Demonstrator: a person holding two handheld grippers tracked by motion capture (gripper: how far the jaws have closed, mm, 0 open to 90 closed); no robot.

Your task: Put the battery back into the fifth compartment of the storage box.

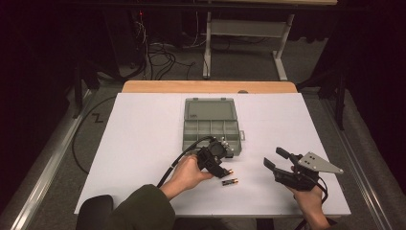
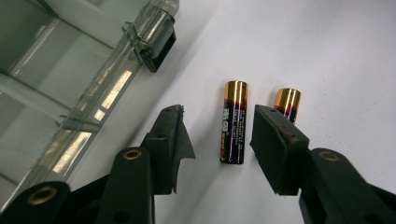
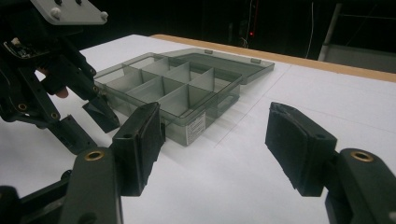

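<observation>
The left gripper (image 2: 217, 135), jaws parted and not yet gripping, straddles one battery (image 2: 233, 122) on the counter (image 2: 336, 56) for pickup, while the right gripper (image 3: 215, 140) idles released.

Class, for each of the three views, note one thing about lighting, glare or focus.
High view: the white table is lit, the room behind is dark, and the image is soft. Left gripper view: glare streaks the clear organizer box wall, and the batteries are sharp with bright highlights. Right gripper view: the near fingers are slightly soft, and the background is black.
</observation>
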